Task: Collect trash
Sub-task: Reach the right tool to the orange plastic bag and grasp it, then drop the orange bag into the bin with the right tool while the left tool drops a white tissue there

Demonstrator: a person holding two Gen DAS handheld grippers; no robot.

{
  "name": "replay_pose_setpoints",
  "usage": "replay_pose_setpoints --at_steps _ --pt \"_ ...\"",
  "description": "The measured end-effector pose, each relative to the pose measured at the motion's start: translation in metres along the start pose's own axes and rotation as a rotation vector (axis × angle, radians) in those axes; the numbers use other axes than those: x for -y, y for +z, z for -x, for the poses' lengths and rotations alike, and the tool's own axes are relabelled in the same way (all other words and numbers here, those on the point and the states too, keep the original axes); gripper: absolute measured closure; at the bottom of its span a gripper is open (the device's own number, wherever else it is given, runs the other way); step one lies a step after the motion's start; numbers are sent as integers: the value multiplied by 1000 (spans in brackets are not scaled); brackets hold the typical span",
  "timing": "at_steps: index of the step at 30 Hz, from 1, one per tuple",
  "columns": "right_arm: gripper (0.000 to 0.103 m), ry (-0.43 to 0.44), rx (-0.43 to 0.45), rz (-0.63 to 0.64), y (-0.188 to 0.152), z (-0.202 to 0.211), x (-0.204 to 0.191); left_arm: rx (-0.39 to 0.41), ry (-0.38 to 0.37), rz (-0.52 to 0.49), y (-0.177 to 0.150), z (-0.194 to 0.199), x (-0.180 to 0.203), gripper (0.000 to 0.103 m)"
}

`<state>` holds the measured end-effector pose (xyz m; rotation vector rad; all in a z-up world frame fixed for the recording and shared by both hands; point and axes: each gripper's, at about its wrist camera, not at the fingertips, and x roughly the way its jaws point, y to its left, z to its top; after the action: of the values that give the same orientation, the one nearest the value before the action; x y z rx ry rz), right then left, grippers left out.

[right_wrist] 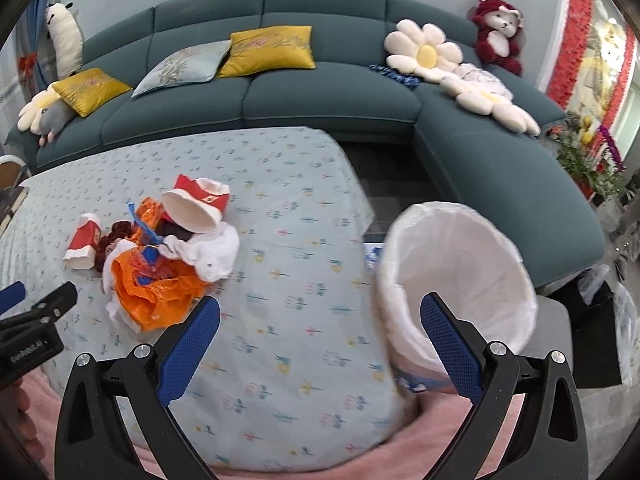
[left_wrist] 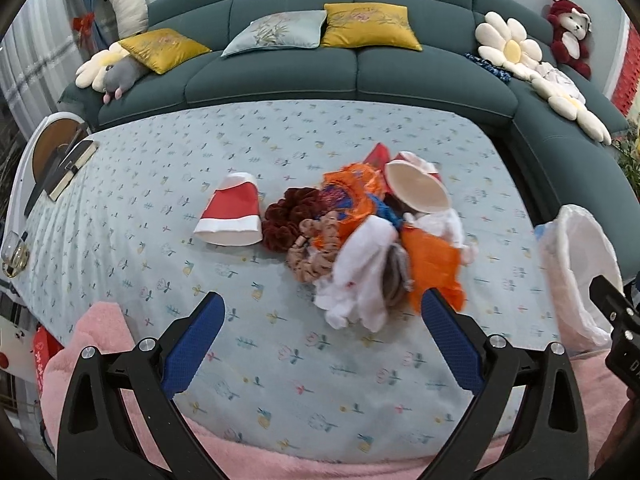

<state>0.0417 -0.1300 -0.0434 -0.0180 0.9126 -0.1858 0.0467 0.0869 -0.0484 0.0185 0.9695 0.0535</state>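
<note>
Trash pile [left_wrist: 360, 240] heaped mid-table, bin [right_wrist: 460, 280] at right table edge. Left gripper [left_wrist: 320, 336] and right gripper [right_wrist: 320, 336] jaws held wide apart, nothing gripped. Wrappers, tissue judged light, soft, crushable; paper cup [left_wrist: 232, 212] best pinched at rim.

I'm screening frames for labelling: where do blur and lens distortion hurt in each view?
Left wrist view: the white tissue and orange wrapper in the pile are smeared, while the lone cup stays crisp; the fisheye bows the sofa. Right wrist view: the lined bin is soft at its rim, the table edge smeared, corners vignetted black.
</note>
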Motion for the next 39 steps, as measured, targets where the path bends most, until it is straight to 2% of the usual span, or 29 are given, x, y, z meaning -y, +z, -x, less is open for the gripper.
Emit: replay_pose_setpoints --at_steps 2,5,11,14,22,24,25,27,31,39 --pt "7 12 -11 12 4 -8 -10 -9 3 0 1 -7 -4 9" --pt "7 40 -24 24 8 -17 -23 -28 -20 12 4 -19 -9 15" --pt "9 137 -34 57 13 -19 -52 -41 -11 19 8 -32 -17 15" --pt "14 172 -34 93 13 -17 -69 -55 -6 44 8 -37 -27 15" --pt "45 250 -87 169 12 -37 -113 -58 9 60 5 -39 -42 14" --pt "63 264 -107 201 9 -44 -124 -59 2 64 6 -40 -44 14" --pt "68 273 -115 212 8 -47 -128 -60 -3 65 6 -40 -45 14" --pt "95 292 -142 228 5 -53 -132 -59 -14 60 6 -41 -44 14" --pt "97 313 -143 226 4 -45 -126 -60 -46 36 8 -43 -35 14" --pt "98 304 -113 169 13 -19 -85 -92 -120 21 9 -63 -6 14"
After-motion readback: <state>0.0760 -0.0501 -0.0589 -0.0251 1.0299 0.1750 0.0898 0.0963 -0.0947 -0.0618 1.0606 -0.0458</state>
